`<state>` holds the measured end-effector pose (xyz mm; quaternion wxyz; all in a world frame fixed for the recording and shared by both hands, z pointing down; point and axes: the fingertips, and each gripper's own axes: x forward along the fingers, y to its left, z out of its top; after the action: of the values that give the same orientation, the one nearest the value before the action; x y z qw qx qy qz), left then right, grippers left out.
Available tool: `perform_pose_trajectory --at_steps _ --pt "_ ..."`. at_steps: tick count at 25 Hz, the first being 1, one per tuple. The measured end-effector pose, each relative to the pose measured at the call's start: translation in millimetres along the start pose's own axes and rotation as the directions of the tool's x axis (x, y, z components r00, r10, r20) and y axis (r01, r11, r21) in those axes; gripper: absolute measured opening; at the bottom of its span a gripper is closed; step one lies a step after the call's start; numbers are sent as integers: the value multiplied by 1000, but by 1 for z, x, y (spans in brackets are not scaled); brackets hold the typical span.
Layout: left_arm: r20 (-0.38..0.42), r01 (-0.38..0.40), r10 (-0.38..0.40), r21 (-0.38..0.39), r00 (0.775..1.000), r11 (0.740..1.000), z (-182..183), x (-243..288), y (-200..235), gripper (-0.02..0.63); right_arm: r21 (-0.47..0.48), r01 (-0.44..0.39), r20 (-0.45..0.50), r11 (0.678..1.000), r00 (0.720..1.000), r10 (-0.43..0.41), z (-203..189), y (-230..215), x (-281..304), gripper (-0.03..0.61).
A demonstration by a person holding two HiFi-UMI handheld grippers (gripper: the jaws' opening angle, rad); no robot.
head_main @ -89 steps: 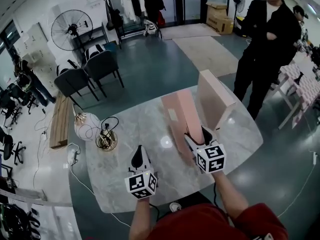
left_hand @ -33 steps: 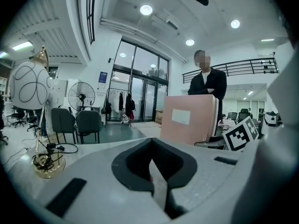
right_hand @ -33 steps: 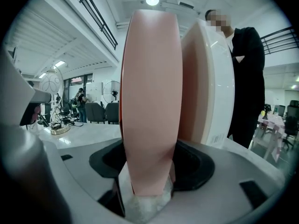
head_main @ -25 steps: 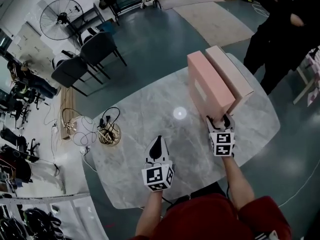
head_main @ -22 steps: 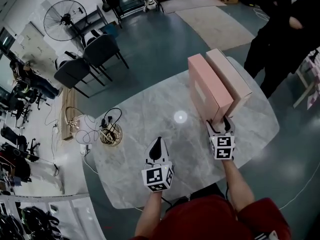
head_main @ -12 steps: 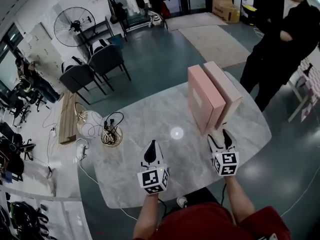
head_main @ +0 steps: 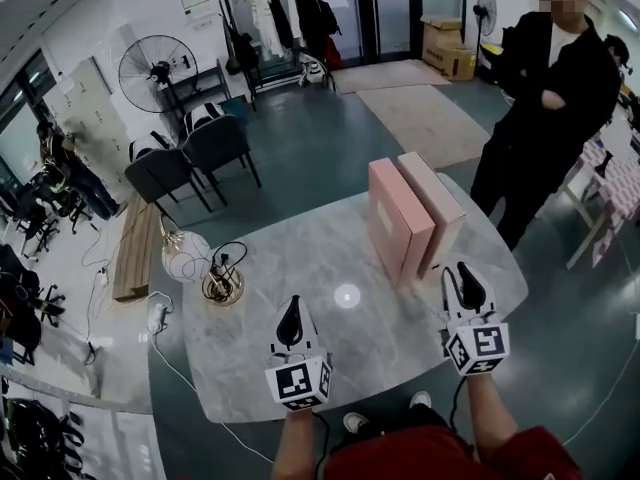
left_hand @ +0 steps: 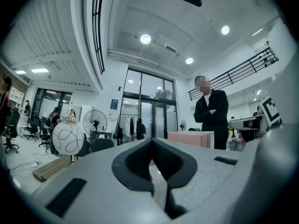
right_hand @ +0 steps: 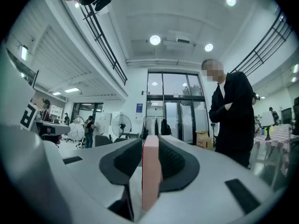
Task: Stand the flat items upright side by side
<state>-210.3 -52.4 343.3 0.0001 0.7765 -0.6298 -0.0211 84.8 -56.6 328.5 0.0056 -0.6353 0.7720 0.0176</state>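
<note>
Squarely upright, 2 flat pink boxes (head_main: 404,230), glossy veined marble table (head_main: 290,273)

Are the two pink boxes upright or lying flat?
Upright: the left box and right box stand on edge, side by side on the table.

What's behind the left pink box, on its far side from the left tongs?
A second pink box stands upright close beside the left pink box. Only its top edge and near end show; its wide faces are covered.
</note>
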Motion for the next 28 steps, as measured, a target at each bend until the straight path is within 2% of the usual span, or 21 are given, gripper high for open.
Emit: perform_pose_trajectory --at_steps 2,6,13,22,28 --pt "12 5 -5 15 1000 1000 12 -4 -11 3 10 2 26 1000 1000 -2 15 -9 -4 63" --pt "40 -15 13 62 999 998 31 -7 -35 3 23 -23 65 999 998 22 34 -29 -6 5" --pt "80 -66 60 83 995 994 47 -3 -71 3 35 -110 101 993 989 106 45 -59 -4 -2" --pt "95 -96 87 89 992 991 53 5 -90 3 22 -151 118 988 982 148 53 -76 6 -2" --pt "100 -87 78 87 992 992 53 13 -95 3 -7 -166 115 986 980 165 52 -74 9 -2"
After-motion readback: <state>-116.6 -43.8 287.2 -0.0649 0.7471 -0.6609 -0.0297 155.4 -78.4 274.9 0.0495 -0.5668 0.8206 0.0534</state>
